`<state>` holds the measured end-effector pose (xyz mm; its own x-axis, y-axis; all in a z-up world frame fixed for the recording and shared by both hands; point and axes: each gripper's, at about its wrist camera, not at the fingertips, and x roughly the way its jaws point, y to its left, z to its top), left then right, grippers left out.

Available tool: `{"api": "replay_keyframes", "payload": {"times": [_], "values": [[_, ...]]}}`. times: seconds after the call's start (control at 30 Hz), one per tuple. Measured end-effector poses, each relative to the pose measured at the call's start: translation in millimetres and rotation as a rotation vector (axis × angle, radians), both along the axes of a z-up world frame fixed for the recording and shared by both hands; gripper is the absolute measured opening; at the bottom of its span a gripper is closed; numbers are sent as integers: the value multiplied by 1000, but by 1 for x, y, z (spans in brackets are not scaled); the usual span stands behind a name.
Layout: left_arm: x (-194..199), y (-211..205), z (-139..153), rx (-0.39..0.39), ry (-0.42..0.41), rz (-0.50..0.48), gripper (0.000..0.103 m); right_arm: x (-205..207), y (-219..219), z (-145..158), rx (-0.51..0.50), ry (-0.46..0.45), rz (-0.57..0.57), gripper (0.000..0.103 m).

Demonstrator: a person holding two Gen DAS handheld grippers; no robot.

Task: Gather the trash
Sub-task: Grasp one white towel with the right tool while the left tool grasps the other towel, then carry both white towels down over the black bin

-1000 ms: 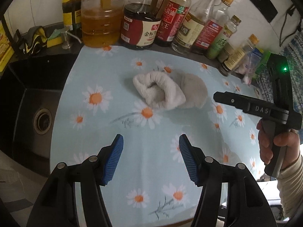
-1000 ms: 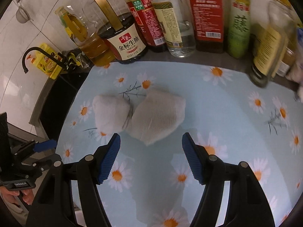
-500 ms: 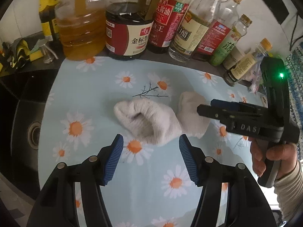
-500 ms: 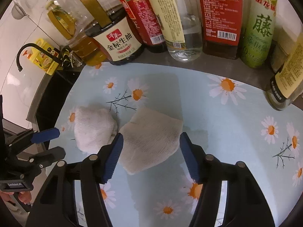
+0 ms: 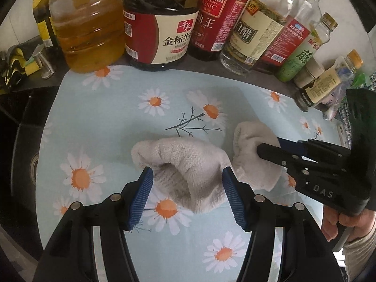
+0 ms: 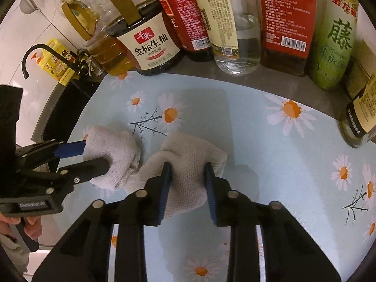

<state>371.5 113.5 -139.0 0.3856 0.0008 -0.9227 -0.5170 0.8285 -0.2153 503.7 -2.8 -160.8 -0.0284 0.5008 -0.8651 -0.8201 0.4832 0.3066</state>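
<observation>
closing right jaws on tissue wad [image 6: 188, 164] | left jaws straddle other wad [image 5: 185, 164] (apart)

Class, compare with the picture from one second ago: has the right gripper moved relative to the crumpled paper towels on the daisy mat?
Yes. The right gripper has come down the daisy mat onto the right paper towel; its jaws are closing, pinching the towel between them.

The left gripper [image 5: 186, 196] straddles a crumpled white towel wad [image 5: 185, 162] on the daisy-print mat [image 5: 112, 117], pads apart. At 3 o'clock, the right gripper [image 5: 270, 150] is closing on a 2nd wad [image 5: 252, 138]. Bottles [image 5: 159, 35] line 12 o'clock.
</observation>
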Motion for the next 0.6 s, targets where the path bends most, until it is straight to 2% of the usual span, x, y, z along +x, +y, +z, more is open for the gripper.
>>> {"api": "replay_keyframes", "payload": {"times": [0.1, 0.17, 0.23, 0.33, 0.43, 0.6], "values": [[0, 3, -2, -4, -6, 8, 57, -2, -1, 1, 7, -4, -2, 24], [0, 1, -2, 4, -7, -6, 47, -2, -2, 2, 11, -1, -4, 23], [0, -2, -1, 4, -14, -23, 33, -4, -4, 3, 15, -2, -7, 23], [0, -6, 1, 11, -25, -42, 22, -6, -6, 4, 18, 1, -13, 22], [0, -9, 3, 15, -35, -54, 15, -8, -9, 6, 24, 6, -23, 22], [-9, -8, 12, 16, -60, -55, 12, -15, -15, 13, 34, -5, -33, 21]]}}
